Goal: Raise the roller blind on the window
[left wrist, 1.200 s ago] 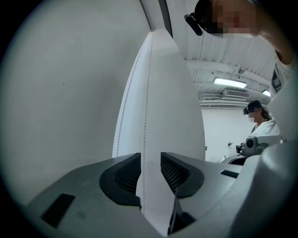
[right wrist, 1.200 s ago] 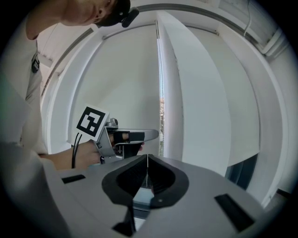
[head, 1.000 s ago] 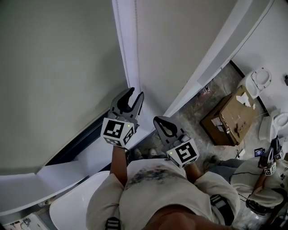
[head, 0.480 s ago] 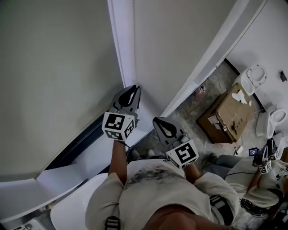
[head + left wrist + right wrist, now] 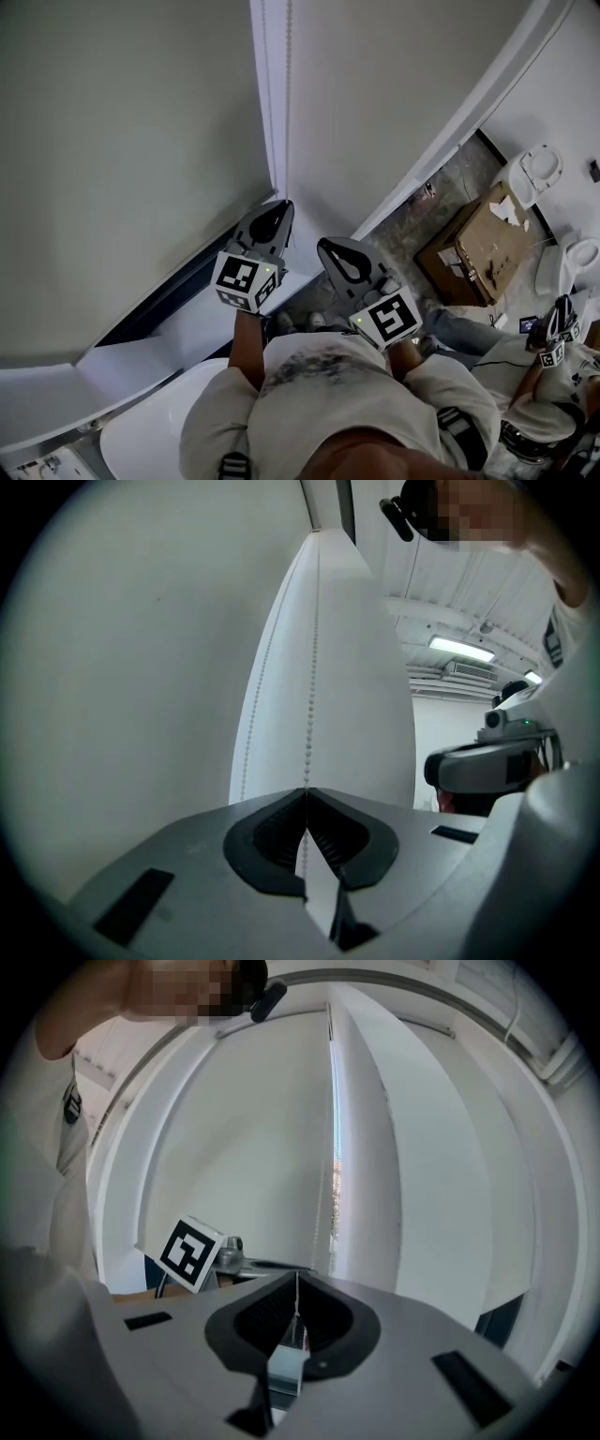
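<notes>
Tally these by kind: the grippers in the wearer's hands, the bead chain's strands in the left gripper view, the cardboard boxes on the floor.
Grippers: 2, the left gripper, its jaws just closed on one strand, and the right gripper
Strands of the bead chain: 2
Cardboard box: 1
Total: 5

I log the roller blind [image 5: 122,159] as lowered: a flat, pale grey sheet hanging over the pane. Its white bead chain [image 5: 310,705] hangs in two strands just beside the blind's edge. One strand runs straight down into the left gripper [image 5: 306,793], whose jaws have just closed on it.
</notes>
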Demonstrator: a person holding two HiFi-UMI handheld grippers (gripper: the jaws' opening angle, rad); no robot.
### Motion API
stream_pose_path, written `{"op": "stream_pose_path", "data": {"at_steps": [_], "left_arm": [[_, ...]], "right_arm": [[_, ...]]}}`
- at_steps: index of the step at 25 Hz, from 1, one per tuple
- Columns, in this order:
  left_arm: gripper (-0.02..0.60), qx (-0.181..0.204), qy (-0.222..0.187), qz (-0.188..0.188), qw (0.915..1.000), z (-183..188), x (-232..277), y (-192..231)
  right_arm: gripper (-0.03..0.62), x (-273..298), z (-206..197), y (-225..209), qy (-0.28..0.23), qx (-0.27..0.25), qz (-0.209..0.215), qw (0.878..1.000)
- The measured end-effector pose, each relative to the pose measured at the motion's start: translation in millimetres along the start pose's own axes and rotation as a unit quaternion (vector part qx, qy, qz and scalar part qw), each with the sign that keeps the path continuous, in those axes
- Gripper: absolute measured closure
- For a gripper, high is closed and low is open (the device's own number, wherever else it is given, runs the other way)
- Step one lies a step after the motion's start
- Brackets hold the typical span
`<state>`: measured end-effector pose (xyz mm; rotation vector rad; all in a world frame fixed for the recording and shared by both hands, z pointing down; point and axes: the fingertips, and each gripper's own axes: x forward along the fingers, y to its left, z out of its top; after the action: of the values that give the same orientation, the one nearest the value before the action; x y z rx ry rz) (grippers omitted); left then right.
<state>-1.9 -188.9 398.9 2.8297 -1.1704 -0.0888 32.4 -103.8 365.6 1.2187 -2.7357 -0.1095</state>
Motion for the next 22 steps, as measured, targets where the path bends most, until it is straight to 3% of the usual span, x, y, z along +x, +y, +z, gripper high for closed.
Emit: {"op": "stream_pose_path", "data": {"at_steps": [7, 17, 20, 22], "left_arm": [[0.572, 0.015, 0.001, 0.003, 0.9999, 6.9, -30.8, -5.2], [0.572, 0.011, 0.002, 0.003, 0.9999, -4.3, -40.1, -7.8], [0.572, 0.014, 0.002, 0.004, 0.9999, -4.3, -46.6, -10.2], [0.572, 0.015, 0.002, 0.004, 0.9999, -4.9, -49.2, -10.9]], "right_arm": [[0.531, 13.4, 60.1, 11.7, -0.043, -0.007, 0.024, 0.999], [0.526, 37.1, 107.8, 4.0, -0.064, 0.009, 0.073, 0.995], [0.443, 41.3, 125.6, 6.6, -0.072, 0.002, 0.080, 0.994], [0.439, 44.7, 135.7, 7.4, -0.080, 0.000, 0.082, 0.993]]}}
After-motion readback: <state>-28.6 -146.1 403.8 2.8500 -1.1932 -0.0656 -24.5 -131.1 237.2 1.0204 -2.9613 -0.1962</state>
